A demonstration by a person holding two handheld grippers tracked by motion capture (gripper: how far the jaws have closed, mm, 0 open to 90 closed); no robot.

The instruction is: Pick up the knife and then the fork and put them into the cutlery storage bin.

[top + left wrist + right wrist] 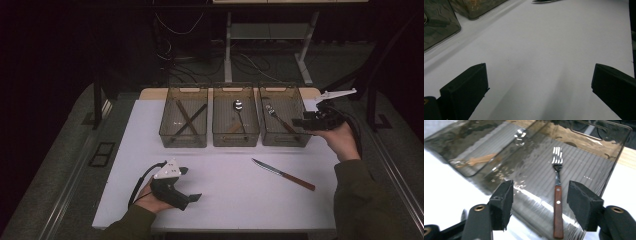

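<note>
Three smoky clear bins stand in a row at the back of the white table [225,200]. The left bin [183,141] holds crossed chopsticks [186,120], the middle bin [235,140] a spoon [239,107], the right bin [285,141] a wooden-handled fork [280,120]. A knife [283,174] with a wooden handle lies on the table right of centre. My left gripper [191,183] rests open near the front left, nothing between its jaws [539,82]. My right gripper [303,119] hovers open at the right bin's right side, above the fork [557,195], not touching it [540,200].
In the left gripper view the knife's blade tip [546,1] shows at the top edge and two bins [439,25] at the upper left. Behind the table are desk legs and cables [240,60] on a dark floor.
</note>
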